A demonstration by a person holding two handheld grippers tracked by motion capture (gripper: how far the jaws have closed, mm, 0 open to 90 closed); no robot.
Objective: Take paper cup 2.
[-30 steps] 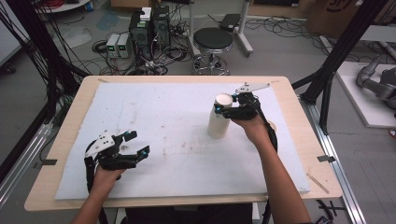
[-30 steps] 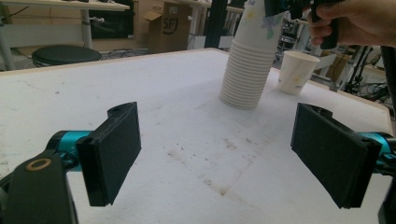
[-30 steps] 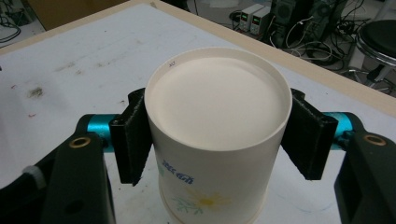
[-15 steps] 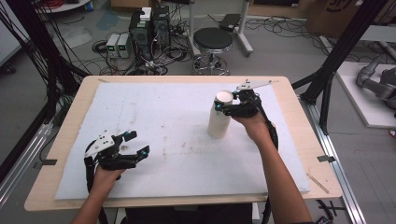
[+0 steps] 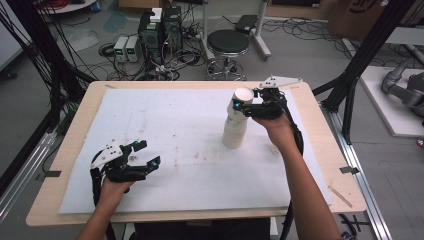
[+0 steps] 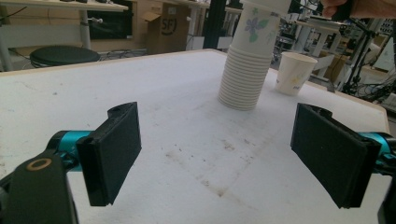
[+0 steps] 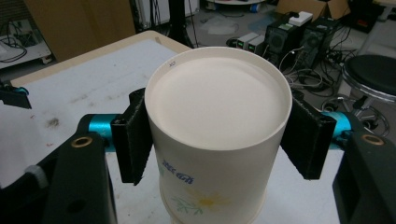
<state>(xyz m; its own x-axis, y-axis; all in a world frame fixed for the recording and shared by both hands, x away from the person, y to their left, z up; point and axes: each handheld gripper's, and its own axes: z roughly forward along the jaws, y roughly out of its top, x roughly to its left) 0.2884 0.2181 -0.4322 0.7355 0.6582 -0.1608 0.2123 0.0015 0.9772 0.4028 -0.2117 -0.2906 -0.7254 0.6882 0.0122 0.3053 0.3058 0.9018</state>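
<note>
My right gripper point(image 5: 243, 107) has just been closing and now pinches the top paper cup point(image 7: 215, 135), upside down, on the stack of paper cups point(image 5: 235, 131) standing on the white mat point(image 5: 165, 125). My left gripper point(image 5: 145, 156) rests with jaws spread, holding nothing.

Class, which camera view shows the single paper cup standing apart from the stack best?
The left gripper view: the single cup stands upright and unobstructed on the white mat, right of the stack. In the high view the person's right hand covers that spot; the right gripper view looks elsewhere.
</note>
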